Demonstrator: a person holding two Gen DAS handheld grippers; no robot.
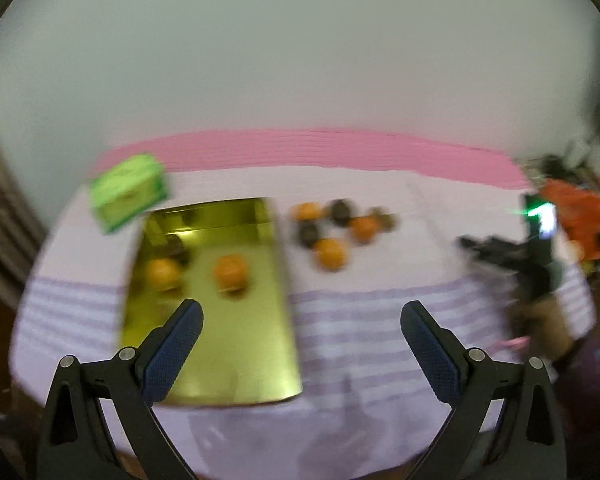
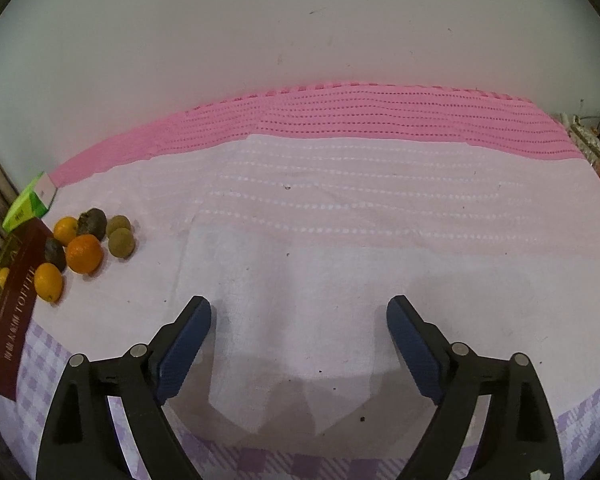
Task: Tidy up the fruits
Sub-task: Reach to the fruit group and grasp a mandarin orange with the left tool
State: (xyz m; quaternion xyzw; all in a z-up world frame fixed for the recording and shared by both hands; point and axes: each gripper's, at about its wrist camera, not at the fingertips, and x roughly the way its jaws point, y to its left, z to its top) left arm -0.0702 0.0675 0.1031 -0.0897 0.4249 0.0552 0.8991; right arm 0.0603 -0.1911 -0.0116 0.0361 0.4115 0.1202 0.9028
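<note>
In the blurred left wrist view a gold tray (image 1: 236, 360) lies on the cloth with two oranges, one (image 1: 230, 271) and another (image 1: 163, 274), and a dark fruit (image 1: 178, 250) in it. A cluster of oranges and dark fruits (image 1: 332, 228) lies loose to its right. My left gripper (image 1: 300, 320) is open and empty above the tray's near right side. My right gripper (image 2: 299, 314) is open and empty over bare cloth; it shows at the right in the left wrist view (image 1: 500, 248). The loose fruits (image 2: 85, 254) sit far left in the right wrist view, beside the tray's dark red side (image 2: 16, 300).
A green box (image 1: 128, 190) stands behind the tray, also at the far left of the right wrist view (image 2: 28, 204). The table (image 2: 340, 208) is covered by a white, pink and lilac cloth, against a pale wall. Orange clutter (image 1: 576, 216) lies beyond the right edge.
</note>
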